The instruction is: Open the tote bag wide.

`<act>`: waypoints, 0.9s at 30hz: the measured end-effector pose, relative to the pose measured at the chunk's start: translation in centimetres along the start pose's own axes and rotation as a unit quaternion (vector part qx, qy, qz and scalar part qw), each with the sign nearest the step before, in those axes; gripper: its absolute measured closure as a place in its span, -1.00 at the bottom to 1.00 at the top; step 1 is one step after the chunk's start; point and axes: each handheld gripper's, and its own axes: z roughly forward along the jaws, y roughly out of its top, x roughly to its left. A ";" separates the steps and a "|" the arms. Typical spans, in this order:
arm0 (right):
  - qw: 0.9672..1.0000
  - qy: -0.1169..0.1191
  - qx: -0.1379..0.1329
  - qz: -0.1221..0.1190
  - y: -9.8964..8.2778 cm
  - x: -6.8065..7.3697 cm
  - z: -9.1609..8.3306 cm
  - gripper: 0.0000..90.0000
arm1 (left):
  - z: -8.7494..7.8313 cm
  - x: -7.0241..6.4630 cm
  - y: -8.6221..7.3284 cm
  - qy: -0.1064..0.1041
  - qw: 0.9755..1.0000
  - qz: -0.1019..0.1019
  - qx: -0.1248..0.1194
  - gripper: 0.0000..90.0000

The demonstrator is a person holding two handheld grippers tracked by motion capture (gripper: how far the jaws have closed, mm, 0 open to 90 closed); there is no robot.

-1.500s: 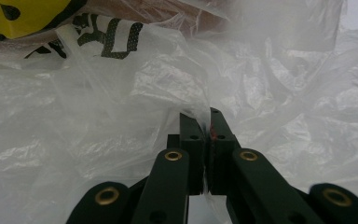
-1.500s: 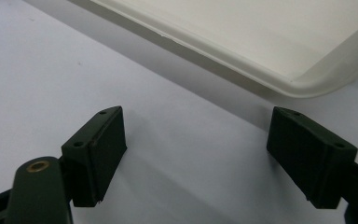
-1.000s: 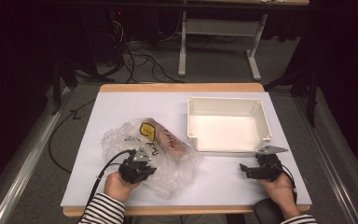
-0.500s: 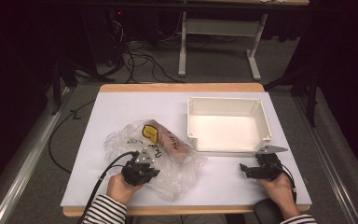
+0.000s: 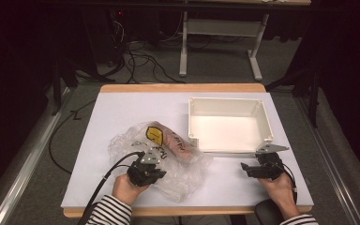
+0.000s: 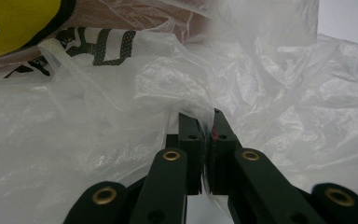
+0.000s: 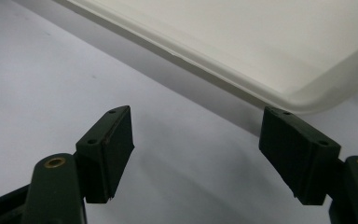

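Clear plastic bag (image 5: 168, 161), holding a brown packet (image 5: 171, 143), is lying left of the white bin (image 5: 228, 124); the left gripper (image 6: 206, 135) is pinching its film, while the right gripper (image 7: 196, 149), jaws spread but just closing slightly, is hovering empty.

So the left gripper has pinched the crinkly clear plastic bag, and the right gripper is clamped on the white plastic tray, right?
Not quite. The right gripper holds nothing: the right gripper view shows its jaws apart beside the white plastic tray. The left gripper does pinch the clear plastic bag.
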 end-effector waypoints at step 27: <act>0.996 0.065 -0.033 -0.050 1.3 4.2 -0.8 -0.27 | 2.2 -1.7 2.0 -0.019 1.000 0.014 0.002 0.92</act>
